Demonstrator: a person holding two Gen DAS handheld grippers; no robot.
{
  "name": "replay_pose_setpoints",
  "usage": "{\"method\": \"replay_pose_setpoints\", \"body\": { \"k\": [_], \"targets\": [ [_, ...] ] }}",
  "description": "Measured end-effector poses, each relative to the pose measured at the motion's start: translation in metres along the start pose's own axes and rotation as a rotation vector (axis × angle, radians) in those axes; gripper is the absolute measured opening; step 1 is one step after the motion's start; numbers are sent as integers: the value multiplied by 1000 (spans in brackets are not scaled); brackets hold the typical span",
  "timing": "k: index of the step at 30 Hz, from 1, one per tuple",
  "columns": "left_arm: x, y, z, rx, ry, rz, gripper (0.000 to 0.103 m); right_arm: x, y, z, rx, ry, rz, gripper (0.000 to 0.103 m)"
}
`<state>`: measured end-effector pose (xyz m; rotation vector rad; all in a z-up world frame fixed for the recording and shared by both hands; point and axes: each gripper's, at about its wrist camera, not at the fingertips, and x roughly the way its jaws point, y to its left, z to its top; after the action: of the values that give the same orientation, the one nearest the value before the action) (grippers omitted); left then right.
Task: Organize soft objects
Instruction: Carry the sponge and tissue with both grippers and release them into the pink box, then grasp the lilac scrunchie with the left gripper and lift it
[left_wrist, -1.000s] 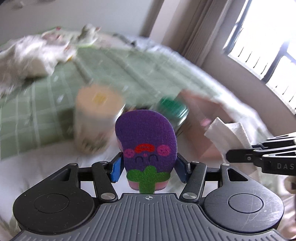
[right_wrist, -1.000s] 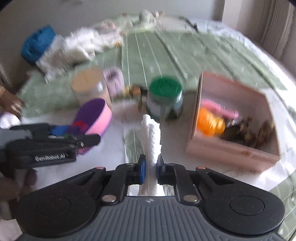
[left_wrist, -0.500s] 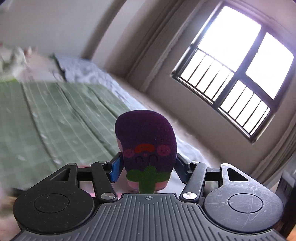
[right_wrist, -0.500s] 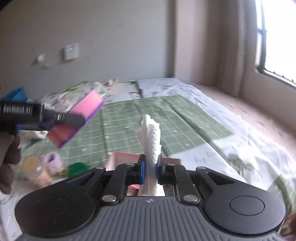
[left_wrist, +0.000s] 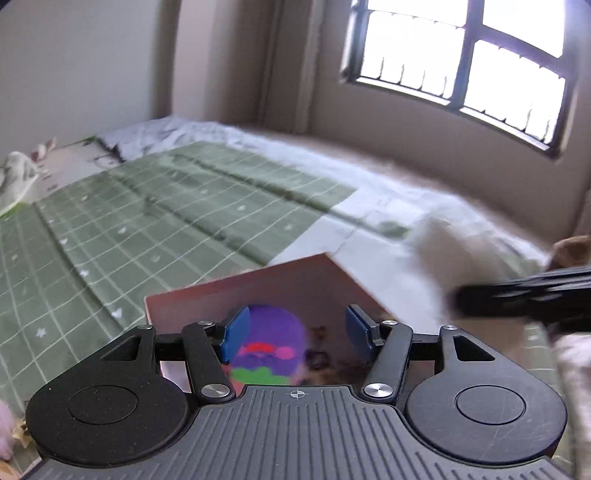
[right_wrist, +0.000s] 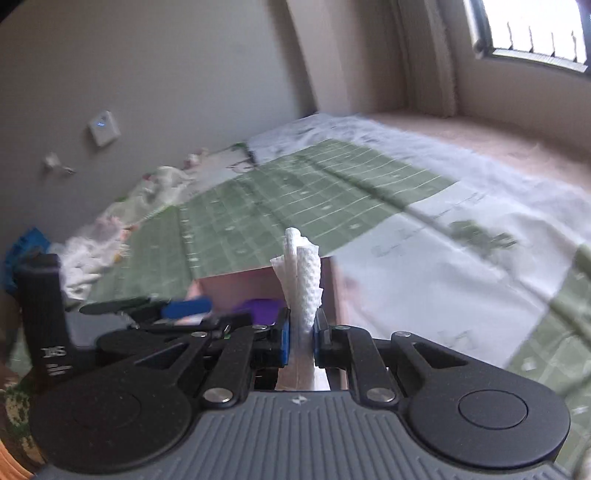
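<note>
My left gripper (left_wrist: 295, 334) is open over the pink box (left_wrist: 258, 291). The purple eggplant sponge (left_wrist: 271, 347) sits below the blue pads, apart from them, inside the box beside brownish items (left_wrist: 325, 354). My right gripper (right_wrist: 299, 334) is shut on a folded white paper towel (right_wrist: 301, 273) that stands upright between its pads, just right of the box (right_wrist: 236, 286). The left gripper also shows in the right wrist view (right_wrist: 177, 308), with the sponge (right_wrist: 258, 308) beneath it. The right gripper appears blurred at the right of the left wrist view (left_wrist: 524, 295).
The box stands on a bed with a green checked blanket (left_wrist: 147, 221) and white sheet (left_wrist: 388, 236). Rumpled cloths (right_wrist: 110, 236) lie far left by the wall. A window (left_wrist: 461, 66) is at the upper right.
My left gripper opened and let go of the sponge, which dropped into the pink box. Both grippers swung over to the box; the right still holds the paper towel.
</note>
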<state>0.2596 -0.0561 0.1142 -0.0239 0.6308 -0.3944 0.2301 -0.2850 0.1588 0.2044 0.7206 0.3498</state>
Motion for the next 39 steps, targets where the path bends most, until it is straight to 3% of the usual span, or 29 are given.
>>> {"method": "replay_pose_setpoints", "body": {
  "k": [5, 7, 8, 9, 13, 15, 20, 22, 25, 27, 30, 35, 38, 39],
  "targets": [
    [-25, 19, -17, -61, 19, 22, 63, 42, 10, 11, 25, 37, 77, 14],
    [-42, 29, -26, -95, 28, 25, 63, 73, 10, 15, 37, 134, 154, 36],
    [-49, 34, -29, -103, 24, 28, 63, 84, 8, 15, 58, 164, 140, 49],
    [-61, 40, -34, -110, 20, 32, 63, 90, 5, 12, 73, 168, 106, 55],
    [-109, 67, -62, -138, 17, 59, 63, 82, -1, -2, 90, 203, 90, 56],
    [-127, 81, -75, -155, 24, 75, 63, 65, 0, -7, 87, 179, 84, 58],
    [-167, 116, -109, -187, 29, 104, 63, 38, 21, -20, -67, 164, -72, 62],
    [-174, 134, -123, -227, 32, 121, 62, 33, 39, -23, -116, 185, -100, 62],
    [-182, 161, -139, -343, 12, 150, 62, 29, 84, -20, -166, 210, -61, 65],
    [-188, 172, -148, -400, -8, 152, 62, 33, 126, -11, -223, 189, -83, 73],
    [-194, 178, -158, -422, -17, 157, 62, 53, 191, 6, -304, 171, -92, 74],
    [-199, 177, -150, -446, -24, 120, 62, 117, 283, 31, -248, 330, 75, 74],
    [-199, 172, -147, -441, -31, 71, 62, 167, 321, 34, -211, 414, 76, 71],
    [-199, 171, -147, -440, -28, 56, 62, 183, 329, 32, -216, 441, 68, 63]
  ]
}}
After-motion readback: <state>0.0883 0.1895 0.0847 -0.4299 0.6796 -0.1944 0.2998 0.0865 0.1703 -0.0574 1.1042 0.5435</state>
